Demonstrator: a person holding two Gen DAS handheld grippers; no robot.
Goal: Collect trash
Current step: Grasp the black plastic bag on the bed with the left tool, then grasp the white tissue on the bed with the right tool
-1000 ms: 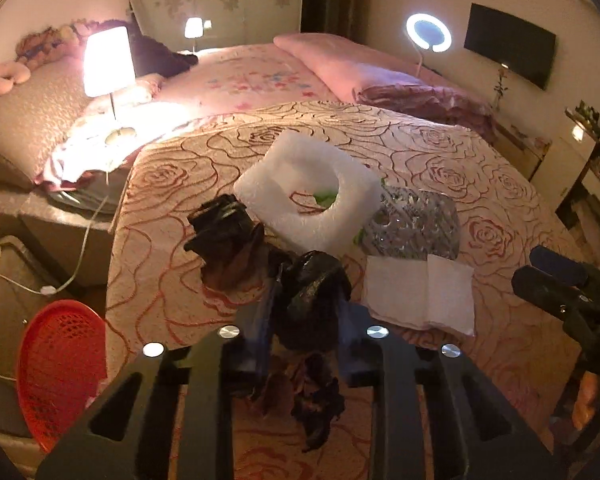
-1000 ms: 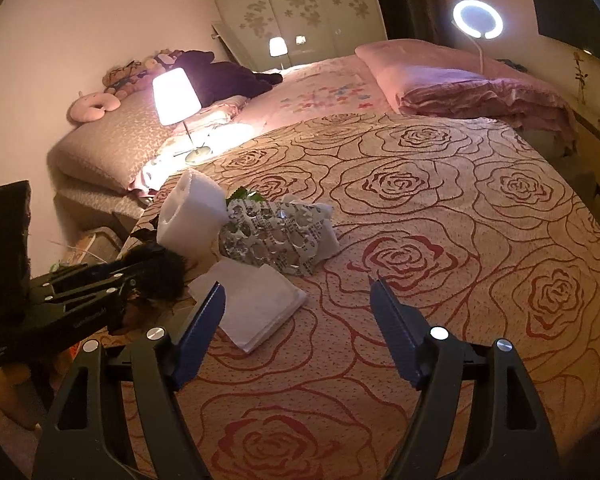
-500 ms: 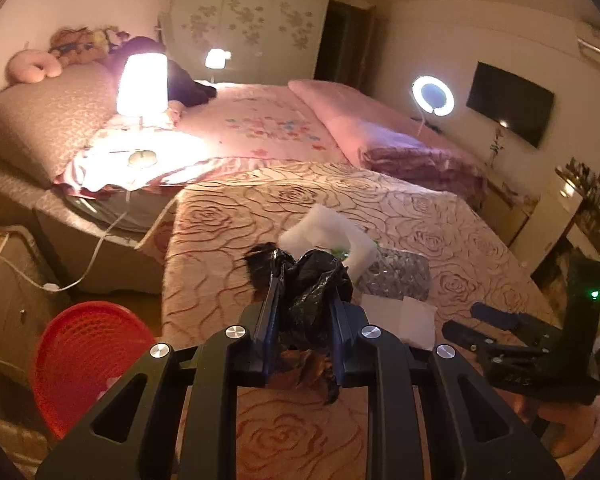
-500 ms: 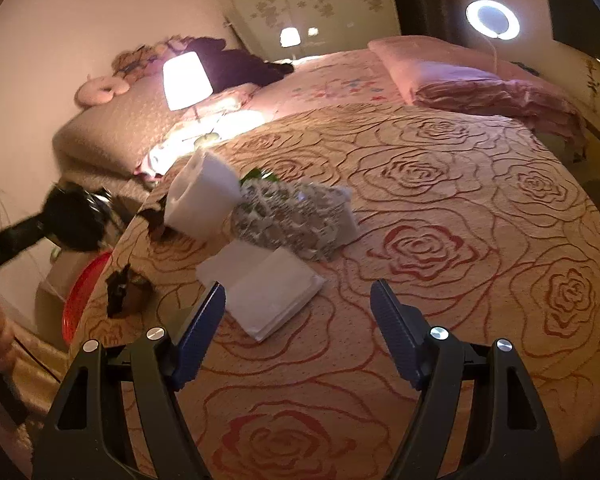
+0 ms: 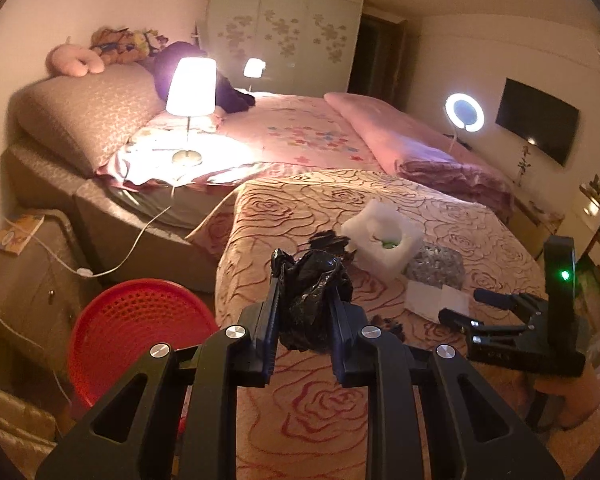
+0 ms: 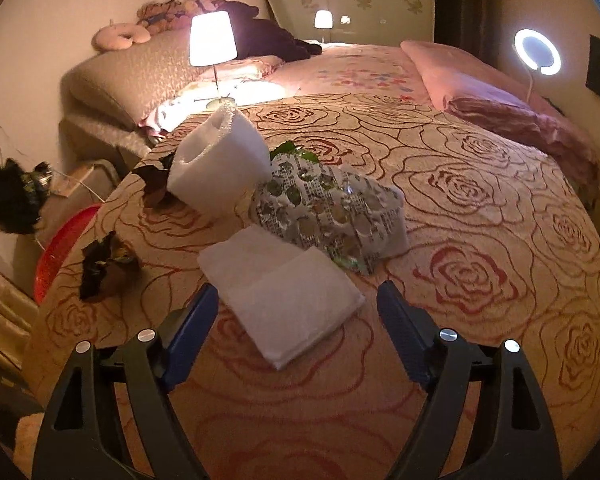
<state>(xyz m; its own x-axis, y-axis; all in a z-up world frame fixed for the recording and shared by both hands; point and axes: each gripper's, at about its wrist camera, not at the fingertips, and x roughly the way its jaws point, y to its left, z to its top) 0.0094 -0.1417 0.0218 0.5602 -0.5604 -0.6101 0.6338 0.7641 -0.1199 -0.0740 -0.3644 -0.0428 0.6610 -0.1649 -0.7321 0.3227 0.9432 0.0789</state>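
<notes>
Left gripper (image 5: pixel 304 312) fingers clamp one crumpled black plastic bag (image 5: pixel 314 300), lifted off the rose-patterned bed (image 6: pixel 480 208). Right gripper (image 6: pixel 296 332) fingers are opening wide around one flat white foam sheet (image 6: pixel 284 300). Two dark scraps (image 6: pixel 104 268) at nine o'clock, hard to identify.

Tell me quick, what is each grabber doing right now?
Left gripper: shut on the crumpled black plastic bag.
Right gripper: holding nothing, jaws opening over the folded white sheet.

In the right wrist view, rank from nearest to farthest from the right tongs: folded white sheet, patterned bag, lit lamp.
1. Folded white sheet, just ahead of the right tongs.
2. Patterned bag, behind the sheet.
3. Lit lamp, far back left.
</notes>
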